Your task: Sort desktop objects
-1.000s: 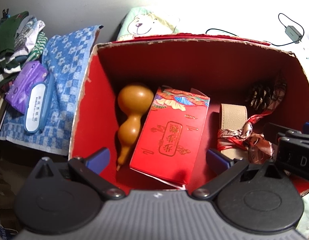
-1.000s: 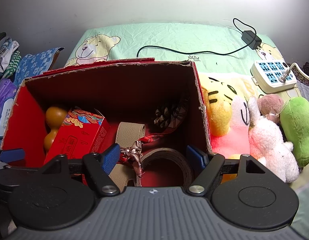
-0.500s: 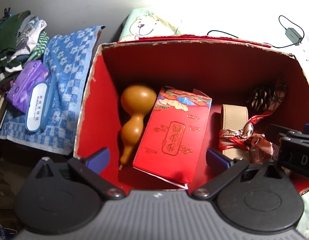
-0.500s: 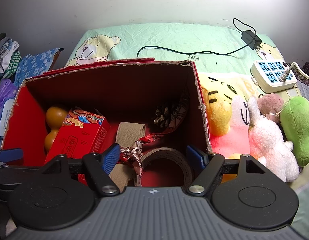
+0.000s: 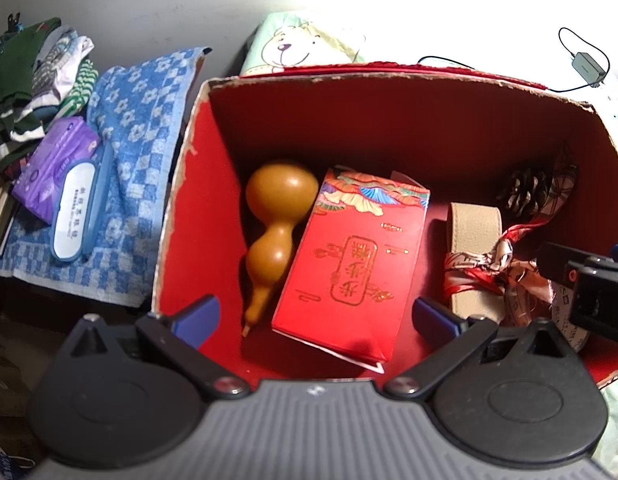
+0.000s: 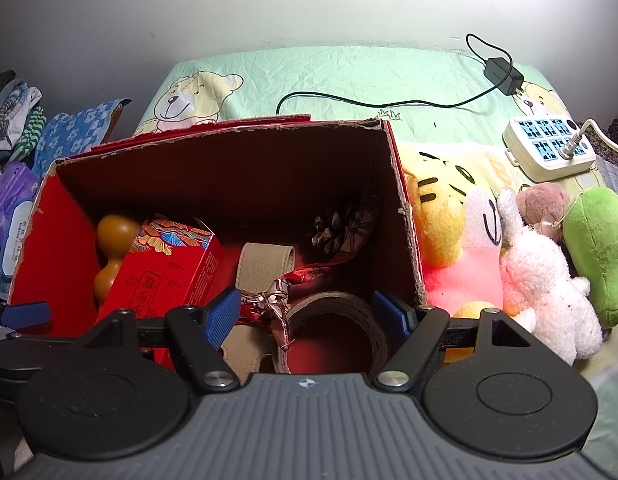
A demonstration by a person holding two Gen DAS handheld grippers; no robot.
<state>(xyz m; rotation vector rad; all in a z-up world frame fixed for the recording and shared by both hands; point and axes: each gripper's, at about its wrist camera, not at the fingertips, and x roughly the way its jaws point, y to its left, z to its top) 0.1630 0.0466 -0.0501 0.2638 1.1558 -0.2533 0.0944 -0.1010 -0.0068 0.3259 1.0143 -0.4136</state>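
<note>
Lying between left gripper (image 5: 315, 316) jaws (spread), red packet (image 5: 351, 264), ungripped

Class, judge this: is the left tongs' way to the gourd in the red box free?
Probably yes: the left tongs are open above the gourd, uncovered beside the red packet.

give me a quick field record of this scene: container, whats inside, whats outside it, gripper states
container: open red cardboard box
inside: gourd, red gift box, beige strap tied with a patterned ribbon, pine cone, tape roll
outside right: plush toys, power strip
outside left: tissue pack on blue checked cloth
left hand-held gripper: open, empty
right hand-held gripper: open, empty
</note>
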